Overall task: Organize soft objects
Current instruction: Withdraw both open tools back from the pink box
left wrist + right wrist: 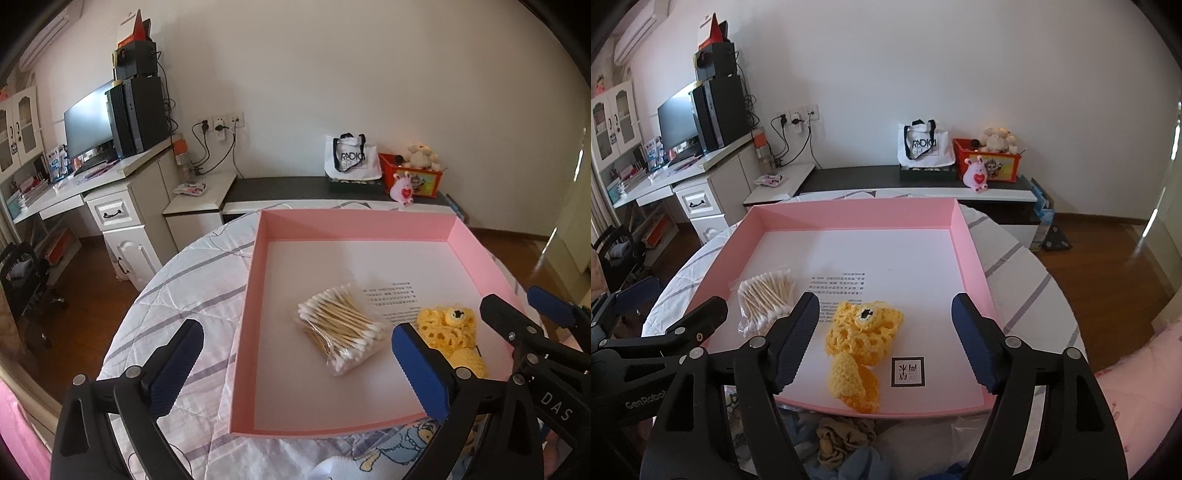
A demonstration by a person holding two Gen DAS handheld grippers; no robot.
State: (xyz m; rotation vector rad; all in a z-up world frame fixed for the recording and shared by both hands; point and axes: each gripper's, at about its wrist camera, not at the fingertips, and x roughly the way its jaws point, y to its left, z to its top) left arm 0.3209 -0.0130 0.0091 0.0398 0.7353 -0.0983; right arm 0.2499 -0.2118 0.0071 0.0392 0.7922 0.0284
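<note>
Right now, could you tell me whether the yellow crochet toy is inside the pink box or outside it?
Inside. The yellow crochet toy lies on the white floor of the pink box, within its walls, right of the cotton swabs.

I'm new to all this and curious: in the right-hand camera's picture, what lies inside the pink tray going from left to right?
Bag of cotton swabs → yellow crocheted toy → small black-and-white printed square → the pink tray's right wall. The open right gripper straddles the toy without touching it.
</note>
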